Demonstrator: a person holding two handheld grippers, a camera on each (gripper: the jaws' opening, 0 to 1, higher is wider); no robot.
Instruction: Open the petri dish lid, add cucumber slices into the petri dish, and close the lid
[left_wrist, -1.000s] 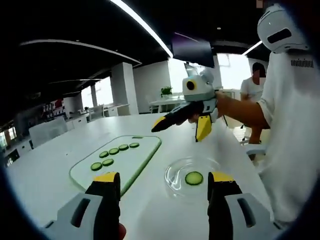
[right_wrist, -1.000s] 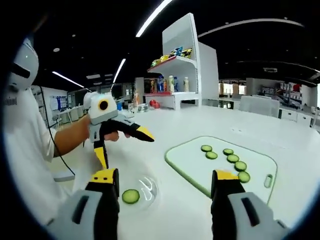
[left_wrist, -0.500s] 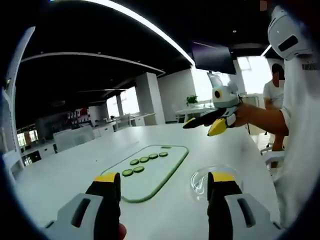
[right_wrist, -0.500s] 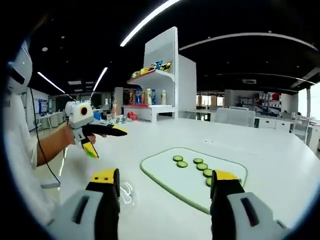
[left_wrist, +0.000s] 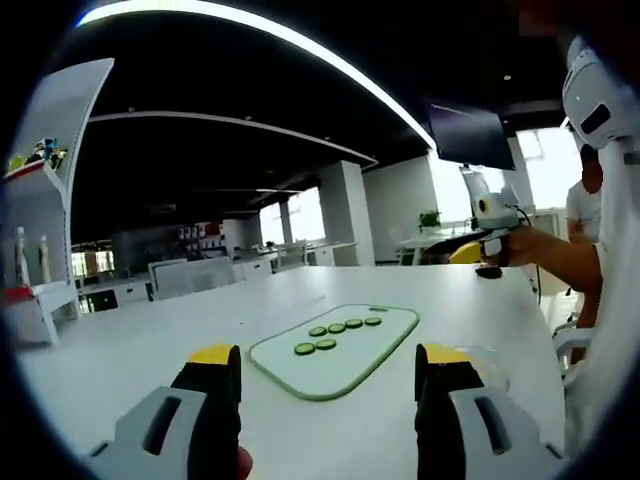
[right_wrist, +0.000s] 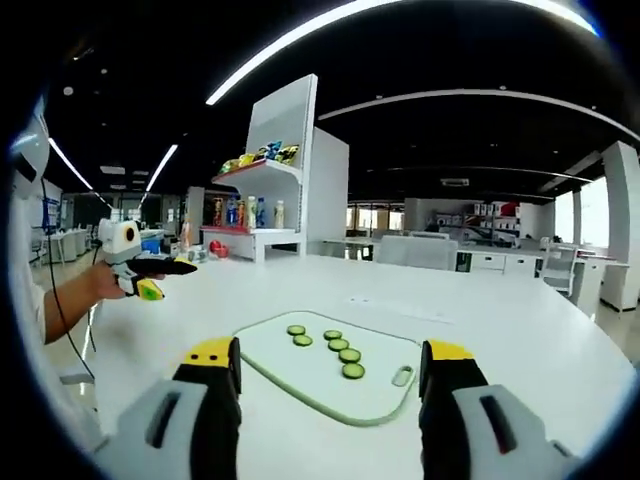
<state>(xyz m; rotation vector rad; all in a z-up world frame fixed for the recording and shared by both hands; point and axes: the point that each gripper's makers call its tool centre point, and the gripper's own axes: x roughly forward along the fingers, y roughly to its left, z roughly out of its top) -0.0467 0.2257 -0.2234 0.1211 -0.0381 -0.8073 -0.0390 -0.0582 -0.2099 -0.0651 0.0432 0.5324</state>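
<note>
Left gripper (left_wrist: 328, 372): jaws wide apart, nothing between them, held low over the white surface (left_wrist: 150, 350). Seen again at far left in the right gripper view (right_wrist: 150, 275), gripped by a hand (right_wrist: 103, 283), jaws spread there too.

Right gripper (right_wrist: 330, 370): jaws wide apart, nothing held, low over the surface. Seen at far right in the left gripper view (left_wrist: 478, 257), held up by a hand (left_wrist: 512, 246); jaw state there too small to tell.

Cutting board (left_wrist: 338, 345): pale with green edge, flat on the surface, between and beyond the left gripper's jaws. Hanging hole at its near right corner in the right gripper view.

Cucumber slices (left_wrist: 338, 333): 6, in a loose diagonal row on the board.

Petri dish (left_wrist: 488, 362): clear, on the surface just right of the board, partly hidden behind the right jaw of the left gripper; contents and lid position not discernible.

Shelf unit (right_wrist: 265, 205): white, far left, bottles and packets on it.
</note>
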